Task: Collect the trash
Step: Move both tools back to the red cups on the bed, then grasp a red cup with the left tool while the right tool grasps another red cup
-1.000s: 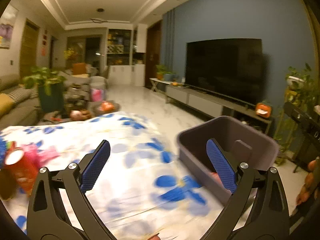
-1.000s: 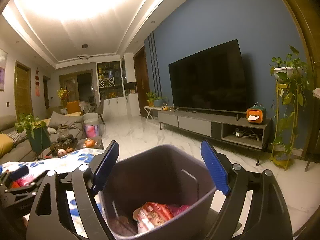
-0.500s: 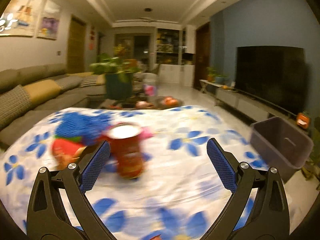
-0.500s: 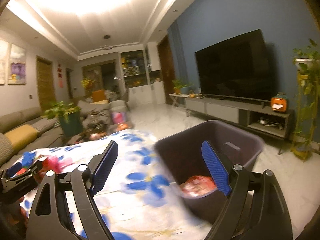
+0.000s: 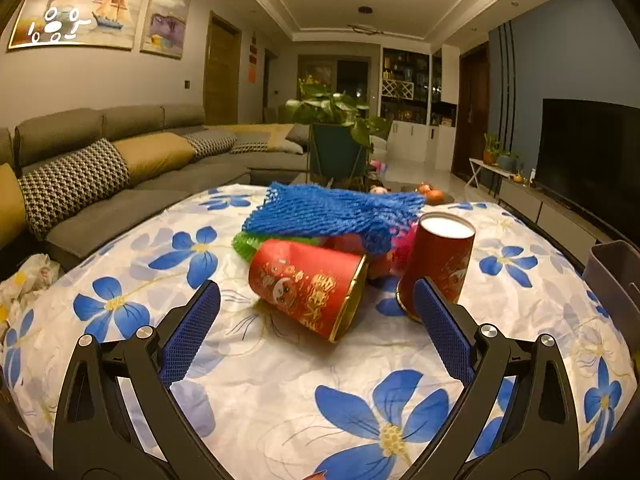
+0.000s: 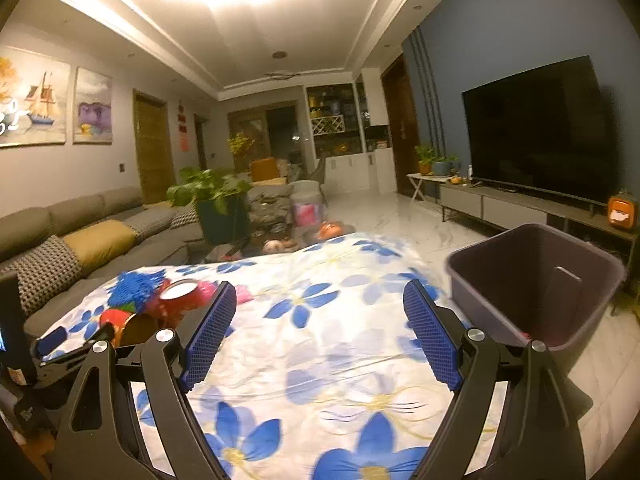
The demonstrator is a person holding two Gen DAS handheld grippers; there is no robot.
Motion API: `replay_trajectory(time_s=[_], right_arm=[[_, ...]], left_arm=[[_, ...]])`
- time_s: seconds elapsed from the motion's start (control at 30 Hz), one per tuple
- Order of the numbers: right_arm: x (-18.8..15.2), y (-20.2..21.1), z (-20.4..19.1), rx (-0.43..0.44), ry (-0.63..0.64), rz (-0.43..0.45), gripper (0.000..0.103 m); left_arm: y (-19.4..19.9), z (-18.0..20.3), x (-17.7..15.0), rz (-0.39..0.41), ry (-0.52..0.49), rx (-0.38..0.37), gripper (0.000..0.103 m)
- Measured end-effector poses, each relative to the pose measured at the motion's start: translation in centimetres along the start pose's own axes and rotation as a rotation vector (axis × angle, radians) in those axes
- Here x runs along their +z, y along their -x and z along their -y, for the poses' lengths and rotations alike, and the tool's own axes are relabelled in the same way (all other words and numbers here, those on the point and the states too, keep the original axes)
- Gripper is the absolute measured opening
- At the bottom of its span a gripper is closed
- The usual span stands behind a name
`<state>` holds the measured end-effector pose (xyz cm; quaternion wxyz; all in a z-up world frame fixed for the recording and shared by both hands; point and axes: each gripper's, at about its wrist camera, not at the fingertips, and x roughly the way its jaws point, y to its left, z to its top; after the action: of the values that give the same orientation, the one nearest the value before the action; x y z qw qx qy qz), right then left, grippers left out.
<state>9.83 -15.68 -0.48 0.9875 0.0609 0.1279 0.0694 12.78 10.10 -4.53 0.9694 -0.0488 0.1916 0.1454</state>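
**Trash pile dead ahead of the left claw, both claws wide and empty**

Trash sits heaped on the flowered tablecloth (image 5: 280, 380), straight out in front of the left gripper (image 5: 316, 320), whose blue pads are spread wide with nothing between them. Just beyond its fingertips, a red paper cup (image 5: 308, 284) lies on its side, gold rim turned toward the right finger. Just beyond the right finger (image 5: 444, 332) a second red cup (image 5: 438, 256) stands upside down, its white base up. Behind both cups, blue foam netting (image 5: 332, 208) drapes over the heap, a strip of green netting (image 5: 244, 244) peeks out beneath it, and something pink (image 5: 404, 244) shows between the cups. Far off to the claw's right, the grey bin (image 5: 616, 276) edges into view.

Over to the right gripper (image 6: 316, 328): jaws wide apart too, holding nothing, poised above bare tablecloth. The same pile sits beyond its left finger, beside the dark frame of the other claw. Beyond its right finger the grey bin (image 6: 532, 280) stands off the table's edge, open top facing up, with a scrap of red just visible low inside
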Motion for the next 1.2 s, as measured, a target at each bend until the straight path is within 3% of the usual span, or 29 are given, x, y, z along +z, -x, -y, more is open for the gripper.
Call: replay_trajectory(time_s=[0.2, 0.37, 0.5, 0.73, 0.83, 1.0, 1.2], right_arm=[[0.0, -0.8, -1.8, 0.028, 0.015, -0.013, 0.083], [0.1, -1.6, -2.6, 0.043, 0.026, -0.021, 0.083], [0.1, -2.7, -3.5, 0.060, 0.040, -0.037, 0.083], [-0.3, -4.7, -5.7, 0.087, 0.071, -0.072, 0.083], [-0.7, -5.7, -6.8, 0.098, 0.088, -0.090, 0.083], [-1.3, -7.5, -9.0, 0.115, 0.119, -0.119, 0.083], [-1.7, -9.9, -11.7, 0.133, 0.143, -0.155, 0.083]], left_arm=[[-1.9, 0.1, 0.1, -0.061, -0.020, 0.004, 0.095], [-4.1, 0.2, 0.1, -0.136, -0.022, 0.022, 0.086], [-5.7, -0.7, 0.0, -0.210, 0.027, 0.012, 0.069], [-7.2, -3.9, -0.8, -0.287, 0.180, -0.056, 0.020], [-7.4, -5.5, -1.1, -0.300, 0.254, -0.106, 0.008], [-6.4, -7.1, -1.3, -0.267, 0.278, -0.146, 0.006], [-3.6, -9.2, -0.8, -0.192, 0.277, -0.117, 0.006]])
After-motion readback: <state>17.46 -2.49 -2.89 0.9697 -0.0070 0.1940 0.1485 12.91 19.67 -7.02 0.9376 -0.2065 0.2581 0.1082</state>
